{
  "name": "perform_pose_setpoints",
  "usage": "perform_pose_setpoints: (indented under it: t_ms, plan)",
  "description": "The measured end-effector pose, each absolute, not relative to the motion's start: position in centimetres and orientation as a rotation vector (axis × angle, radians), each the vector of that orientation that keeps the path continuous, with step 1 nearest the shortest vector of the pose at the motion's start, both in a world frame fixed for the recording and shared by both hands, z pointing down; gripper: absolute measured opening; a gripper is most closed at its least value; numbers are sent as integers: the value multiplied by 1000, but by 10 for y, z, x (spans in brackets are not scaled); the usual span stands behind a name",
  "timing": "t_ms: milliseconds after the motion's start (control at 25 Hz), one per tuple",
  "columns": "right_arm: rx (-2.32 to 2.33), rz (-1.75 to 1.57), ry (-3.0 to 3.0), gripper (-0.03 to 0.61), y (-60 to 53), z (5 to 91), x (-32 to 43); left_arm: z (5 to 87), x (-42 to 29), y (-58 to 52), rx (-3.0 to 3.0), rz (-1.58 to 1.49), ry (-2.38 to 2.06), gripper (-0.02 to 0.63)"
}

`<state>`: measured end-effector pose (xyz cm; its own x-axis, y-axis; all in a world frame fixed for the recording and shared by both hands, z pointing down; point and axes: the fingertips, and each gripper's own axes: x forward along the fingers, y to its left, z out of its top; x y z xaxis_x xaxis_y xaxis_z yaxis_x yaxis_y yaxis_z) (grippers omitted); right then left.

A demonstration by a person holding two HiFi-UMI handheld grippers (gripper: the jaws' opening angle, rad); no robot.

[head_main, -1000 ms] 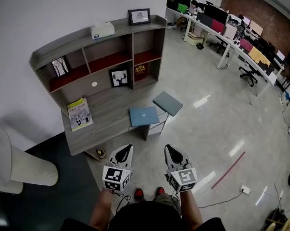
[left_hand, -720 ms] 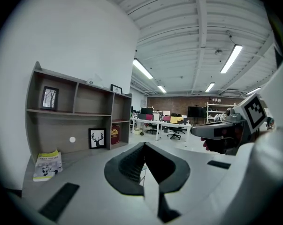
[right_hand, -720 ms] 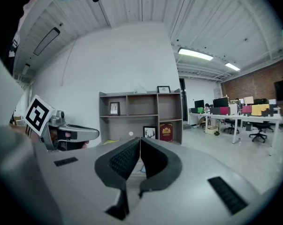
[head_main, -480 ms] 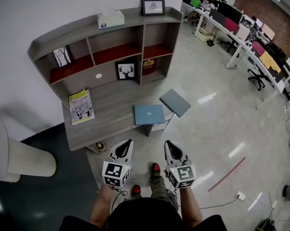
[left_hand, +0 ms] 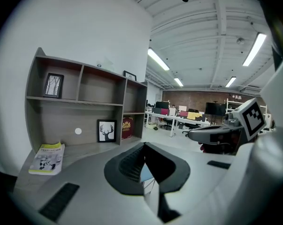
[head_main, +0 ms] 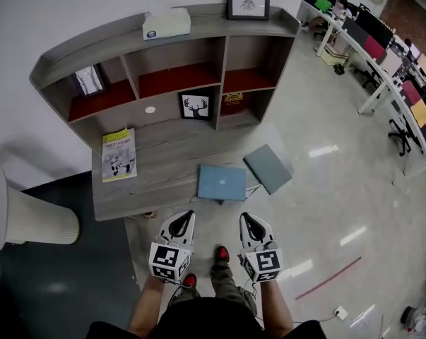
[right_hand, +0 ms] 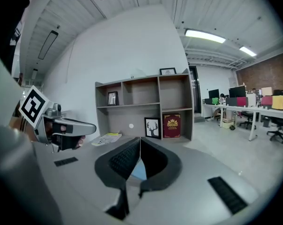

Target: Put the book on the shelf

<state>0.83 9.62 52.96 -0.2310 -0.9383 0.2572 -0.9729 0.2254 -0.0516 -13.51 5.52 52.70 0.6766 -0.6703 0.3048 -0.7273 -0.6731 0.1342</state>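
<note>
The thin yellow-green paperback book (head_main: 119, 154) lies flat at the left end of the grey wooden desk (head_main: 163, 167), below the grey shelf unit with red compartment floors (head_main: 114, 37). The left gripper (head_main: 186, 217) and the right gripper (head_main: 247, 219) are well apart from it, both empty with jaws pressed together. A flat, limp book may slide or bend when pinched, and may knock the small framed picture (head_main: 90, 80).

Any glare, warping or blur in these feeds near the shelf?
Head view: sharp; light glares in streaks on the glossy floor, and the shelf unit looks bowed. Left gripper view: strong fisheye, black corners. Right gripper view: same dark rim, the book small but in focus.
</note>
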Motion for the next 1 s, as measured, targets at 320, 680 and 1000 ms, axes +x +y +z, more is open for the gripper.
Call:
perform_pose_setpoints:
  t_ms: [320, 680, 1000]
  plan:
    - [1733, 423, -2348, 29, 60, 592, 42, 583, -102, 29, 2558, 442, -1162, 6]
    - [1609, 498, -2370, 29, 38, 667, 44, 656, -95, 22, 2469, 537, -1187, 6]
    - [1526, 515, -2365, 29, 28, 719, 41, 704, -100, 23, 2402, 564, -1216, 6]
